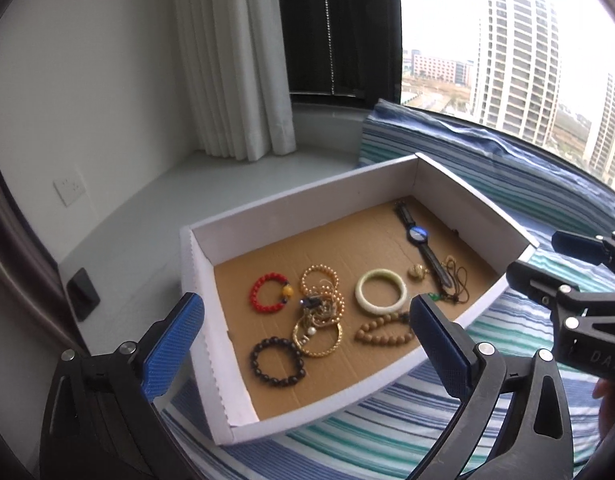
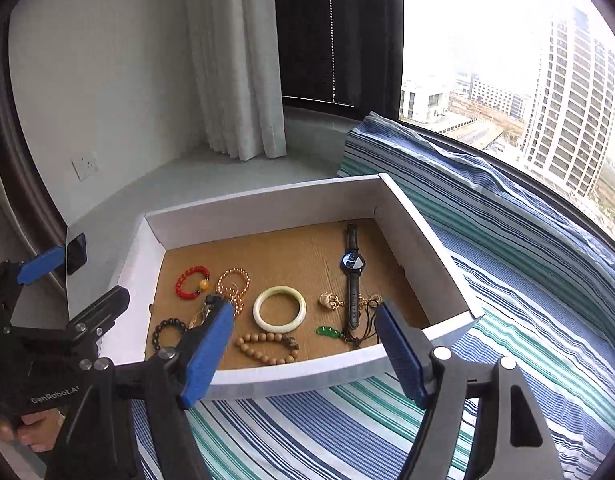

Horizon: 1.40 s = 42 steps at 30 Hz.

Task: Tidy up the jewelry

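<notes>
Striped bedding (image 1: pixel 507 360) by the window holds our white box (image 2: pixel 267 204) of jewelry; we hover our left gripper (image 1: pixel 307 344) and right gripper (image 2: pixel 303 352), both spread wide and empty.

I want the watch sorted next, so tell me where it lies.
The watch lies flat in the right part of the box, strap running front to back, just right of the pale bangle and beside the gold charm.
</notes>
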{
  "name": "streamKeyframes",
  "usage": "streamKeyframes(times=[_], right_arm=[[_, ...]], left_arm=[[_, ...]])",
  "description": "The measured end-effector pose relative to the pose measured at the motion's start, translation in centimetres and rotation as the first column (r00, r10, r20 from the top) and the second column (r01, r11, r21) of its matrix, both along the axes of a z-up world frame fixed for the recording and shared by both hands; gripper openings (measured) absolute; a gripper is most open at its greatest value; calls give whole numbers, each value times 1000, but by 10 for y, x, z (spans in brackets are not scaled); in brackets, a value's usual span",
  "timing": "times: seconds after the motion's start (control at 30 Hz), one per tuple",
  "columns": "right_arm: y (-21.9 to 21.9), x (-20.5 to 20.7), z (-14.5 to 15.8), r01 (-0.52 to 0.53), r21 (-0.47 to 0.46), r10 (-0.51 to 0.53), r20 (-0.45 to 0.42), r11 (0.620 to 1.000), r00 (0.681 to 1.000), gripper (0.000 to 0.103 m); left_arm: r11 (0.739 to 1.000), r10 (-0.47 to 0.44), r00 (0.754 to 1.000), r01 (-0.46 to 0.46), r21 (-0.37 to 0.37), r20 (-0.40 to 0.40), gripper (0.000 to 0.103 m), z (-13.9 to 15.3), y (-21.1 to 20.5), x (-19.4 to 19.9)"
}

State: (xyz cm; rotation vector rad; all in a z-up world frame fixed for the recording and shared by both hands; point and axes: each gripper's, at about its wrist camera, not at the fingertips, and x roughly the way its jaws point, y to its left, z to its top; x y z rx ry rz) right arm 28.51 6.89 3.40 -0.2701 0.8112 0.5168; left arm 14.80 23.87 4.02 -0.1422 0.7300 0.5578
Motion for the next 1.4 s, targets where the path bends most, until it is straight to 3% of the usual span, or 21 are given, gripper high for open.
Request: streamKeyframes(times=[0.17, 0.4, 0.77, 0.97, 1.17, 1.4], right_arm=[[7, -15, 1, -27, -27, 27, -6, 999, 1000, 75], [18, -26, -1, -45, -86, 42, -33, 995, 999, 76], [30, -29, 10, -27, -95, 25, -20, 995, 999, 79], [35, -28, 18, -23, -81, 22, -10, 996, 1000, 79], [36, -26, 22, -18, -89, 17, -10, 996, 1000, 79], [30, -26, 31, -19, -99, 17, -12, 995, 1000, 79]], left_arm=[[999, 42, 999, -42, 27, -5, 102, 4, -3, -9], [997, 64, 997, -65, -28, -41, 102, 2, 4, -13], [992, 106, 993, -109, -64, -45, 103, 9, 15, -19], [990, 133, 990, -135, -32, -46, 103, 13, 12, -22], [985, 141, 989, -144, -95, -37, 103, 18, 18, -24], [980, 183, 982, -185, -69, -40, 102, 27, 17, -28]])
